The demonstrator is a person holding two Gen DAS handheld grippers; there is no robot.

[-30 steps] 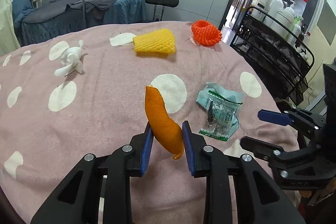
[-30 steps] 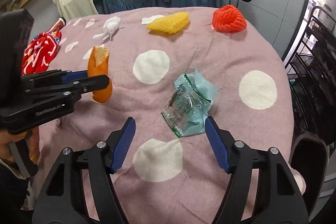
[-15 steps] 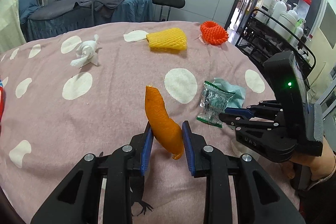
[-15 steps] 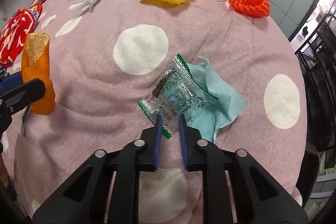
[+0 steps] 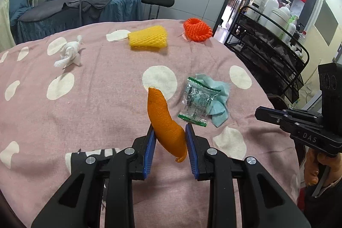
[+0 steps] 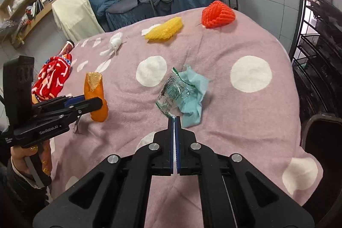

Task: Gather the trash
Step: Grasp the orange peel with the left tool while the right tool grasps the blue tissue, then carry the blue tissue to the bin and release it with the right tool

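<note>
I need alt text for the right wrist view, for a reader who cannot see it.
The right gripper, shut, pinches the corner of a clear plastic wrapper lying on a blue tissue on a pink dotted bedcover. At left, the left gripper holds an orange peel.

We hold two black plastic grippers: the left gripper (image 5: 168, 143) and right gripper (image 6: 174, 121) have blue ribbed pads (image 5: 149, 145), silver screws (image 6: 113, 159) at the joints and white lettering on the side. Our sleeves (image 6: 19, 176) are dark.
</note>
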